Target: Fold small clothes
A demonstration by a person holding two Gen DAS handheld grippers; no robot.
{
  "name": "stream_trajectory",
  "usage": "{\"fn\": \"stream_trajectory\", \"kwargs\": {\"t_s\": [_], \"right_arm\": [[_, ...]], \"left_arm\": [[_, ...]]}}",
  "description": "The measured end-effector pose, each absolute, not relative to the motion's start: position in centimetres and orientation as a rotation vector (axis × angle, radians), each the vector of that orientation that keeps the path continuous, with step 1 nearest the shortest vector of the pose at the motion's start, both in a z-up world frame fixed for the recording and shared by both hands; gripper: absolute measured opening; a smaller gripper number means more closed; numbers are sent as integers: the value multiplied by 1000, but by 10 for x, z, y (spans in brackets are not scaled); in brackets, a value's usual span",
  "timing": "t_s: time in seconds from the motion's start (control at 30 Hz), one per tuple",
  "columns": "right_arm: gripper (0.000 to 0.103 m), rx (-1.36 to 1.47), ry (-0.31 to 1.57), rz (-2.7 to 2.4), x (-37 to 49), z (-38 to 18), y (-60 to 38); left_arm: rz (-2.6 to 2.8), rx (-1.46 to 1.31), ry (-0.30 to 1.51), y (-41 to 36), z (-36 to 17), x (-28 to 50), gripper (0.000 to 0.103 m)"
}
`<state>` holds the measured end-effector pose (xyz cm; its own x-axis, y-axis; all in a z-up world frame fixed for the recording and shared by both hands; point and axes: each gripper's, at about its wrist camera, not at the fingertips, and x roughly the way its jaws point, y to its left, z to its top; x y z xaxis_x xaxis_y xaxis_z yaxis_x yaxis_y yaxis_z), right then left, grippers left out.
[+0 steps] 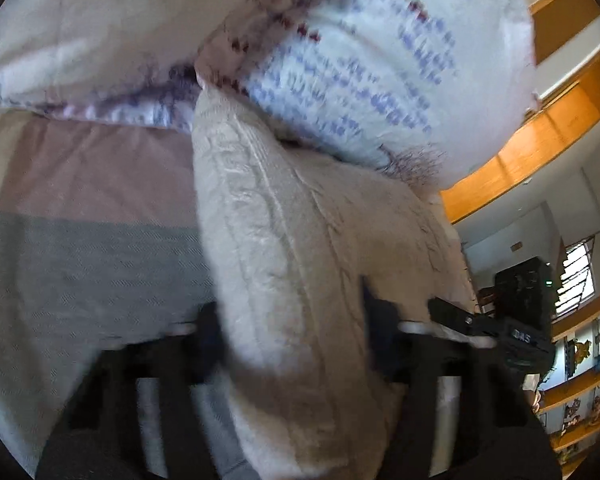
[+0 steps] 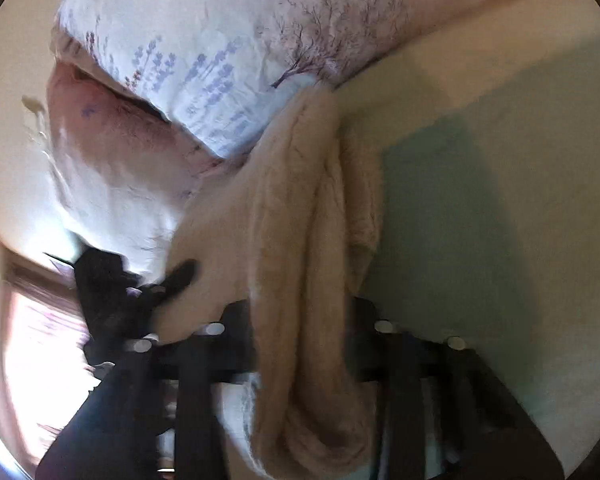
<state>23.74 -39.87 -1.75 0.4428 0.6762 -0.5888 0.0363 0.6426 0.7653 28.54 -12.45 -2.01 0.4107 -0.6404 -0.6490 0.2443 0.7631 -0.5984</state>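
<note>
Both grippers (image 1: pixel 296 336) (image 2: pixel 300 344) pinch the cream garment (image 1: pixel 300 240) between their fingers

Lavender-print pillow (image 1: pixel 379 60), striped bedspread (image 1: pixel 80 248), wooden shelves (image 1: pixel 579 392), perhaps toys.

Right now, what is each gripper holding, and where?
Both hold the cream fuzzy garment: left gripper and right gripper each clamp a bunched edge.

Both grippers gripping

Left gripper (image 1: pixel 296 320) and right gripper (image 2: pixel 300 320) are each clamping cloth (image 1: pixel 284 240) at lower centre.
</note>
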Motion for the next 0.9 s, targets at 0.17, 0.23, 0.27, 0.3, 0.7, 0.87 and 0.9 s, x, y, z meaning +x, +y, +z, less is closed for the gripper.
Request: {"fn": "stream_trajectory", "kwargs": {"t_s": [0.17, 0.23, 0.27, 0.3, 0.7, 0.87, 0.9], "right_arm": [[25, 765, 1004, 617, 226, 4, -341], [26, 666, 1032, 618, 229, 0, -301], [31, 624, 1047, 589, 232, -5, -288], [36, 588, 1060, 552, 234, -9, -279], [91, 444, 888, 633, 175, 48, -231], [83, 478, 958, 458, 201, 13, -227], [82, 475, 948, 437, 196, 19, -228]], "left_arm": [[-597, -374, 922, -64, 12, 252, 39], [-534, -345, 910, -44, 14, 251, 43], [-488, -319, 911, -41, 12, 254, 49], [-420, -274, 918, -38, 6, 258, 53], [-247, -159, 753, -10, 24, 169, 101], [-172, -87, 804, -22, 16, 136, 101], [-150, -65, 825, -23, 13, 129, 101]]}}
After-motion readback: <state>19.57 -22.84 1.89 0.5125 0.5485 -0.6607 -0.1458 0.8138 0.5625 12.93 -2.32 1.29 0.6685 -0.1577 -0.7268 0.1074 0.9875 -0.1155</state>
